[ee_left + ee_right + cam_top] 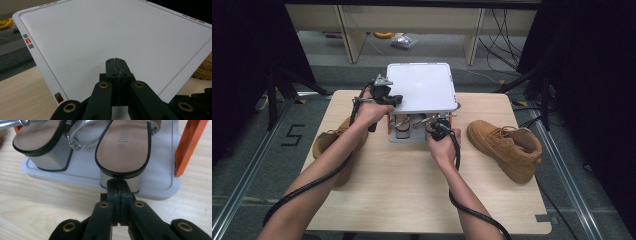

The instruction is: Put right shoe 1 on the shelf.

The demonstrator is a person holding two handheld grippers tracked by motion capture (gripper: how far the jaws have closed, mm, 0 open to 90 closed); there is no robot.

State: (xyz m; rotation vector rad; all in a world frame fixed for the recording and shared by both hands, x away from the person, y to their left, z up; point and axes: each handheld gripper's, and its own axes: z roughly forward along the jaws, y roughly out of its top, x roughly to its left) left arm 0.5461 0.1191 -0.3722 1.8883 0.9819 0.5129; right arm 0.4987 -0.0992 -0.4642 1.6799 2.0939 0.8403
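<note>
Judged rigid, light and scuff-prone, best gripped at its silver block heel: right-hand heeled sandal (pixel 123 147) on white shoe rack's lower shelf (pixel 160 186), met heel-on by right gripper (pixel 117 185), jaws closed and empty; left gripper (pixel 117 65) closed, empty, over top shelf (pixel 105 32).

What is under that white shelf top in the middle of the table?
Under the white shelf top, a pair of silver block-heeled sandals stands on the grey bottom tray. Their front parts are covered by the top.
</note>
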